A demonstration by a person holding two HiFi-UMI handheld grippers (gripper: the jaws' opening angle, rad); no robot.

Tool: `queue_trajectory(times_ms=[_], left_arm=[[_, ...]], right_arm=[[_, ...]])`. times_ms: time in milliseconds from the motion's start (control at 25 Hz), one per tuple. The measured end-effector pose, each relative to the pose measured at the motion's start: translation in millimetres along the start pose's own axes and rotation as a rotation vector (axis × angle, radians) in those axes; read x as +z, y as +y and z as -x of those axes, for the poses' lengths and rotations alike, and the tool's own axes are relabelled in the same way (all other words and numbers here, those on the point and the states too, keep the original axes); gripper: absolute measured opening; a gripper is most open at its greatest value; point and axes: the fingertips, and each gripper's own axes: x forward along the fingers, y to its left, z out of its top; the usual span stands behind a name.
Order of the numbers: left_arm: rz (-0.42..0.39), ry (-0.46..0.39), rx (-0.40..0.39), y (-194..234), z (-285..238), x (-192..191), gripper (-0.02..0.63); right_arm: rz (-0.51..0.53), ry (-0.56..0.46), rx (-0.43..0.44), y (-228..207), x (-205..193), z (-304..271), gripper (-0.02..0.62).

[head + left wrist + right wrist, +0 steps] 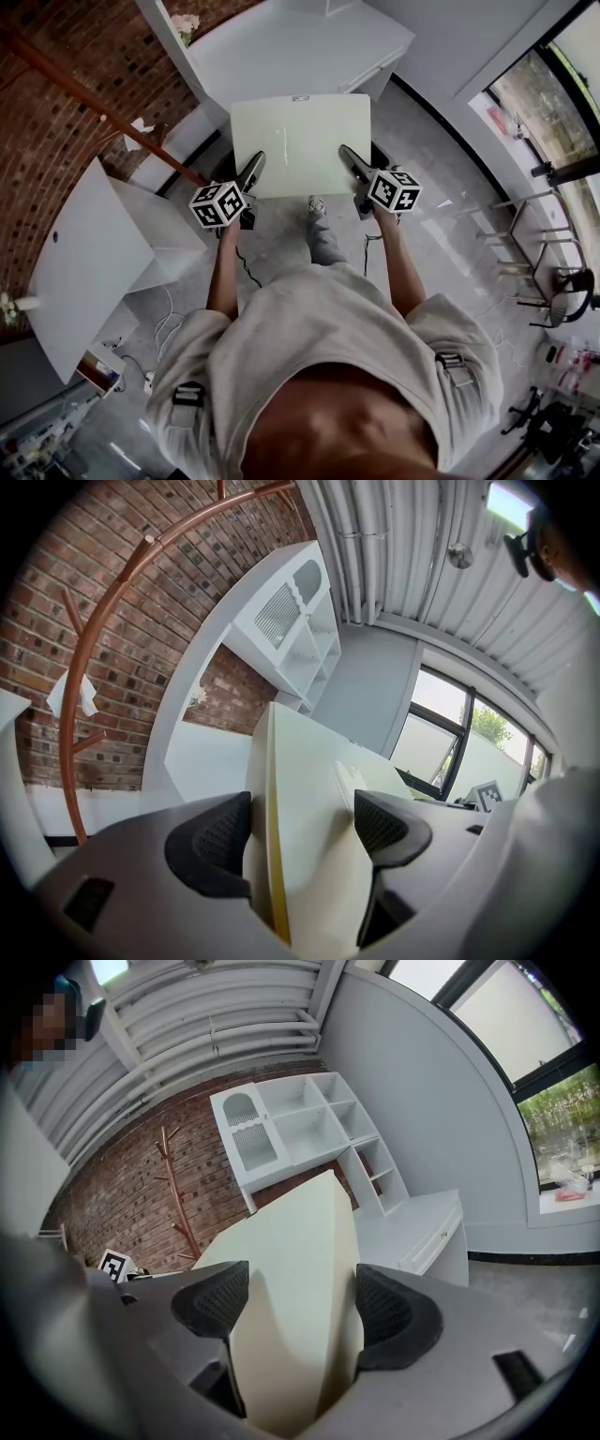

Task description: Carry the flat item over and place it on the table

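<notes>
Cream-coloured and thin, the board (300,141) hangs level in the air over the grey floor (441,244), broad face up. It looks slightly wider than it is deep, with its longer side running left to right across the person's front. Its far edge points at the white table (300,47) ahead, which stands by the brick wall (56,94). The left gripper (253,167) clamps the near left corner and the right gripper (349,159) the near right edge. In each gripper view both dark pads press the board's faces.
</notes>
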Motion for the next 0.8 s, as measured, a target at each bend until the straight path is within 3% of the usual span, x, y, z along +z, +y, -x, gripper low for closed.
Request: queue_trajectory(times_ms=[360,800], left_arm=[[0.007,0.001,0.017,23,-50,18,0.348],[0.018,0.007,0.029,47,-153,65,0.345]], right_arm=[[-0.007,0.008,0.015,-30,18,-50,0.367],[-0.014,0.020,0.018,-91,78,-132,0.367]])
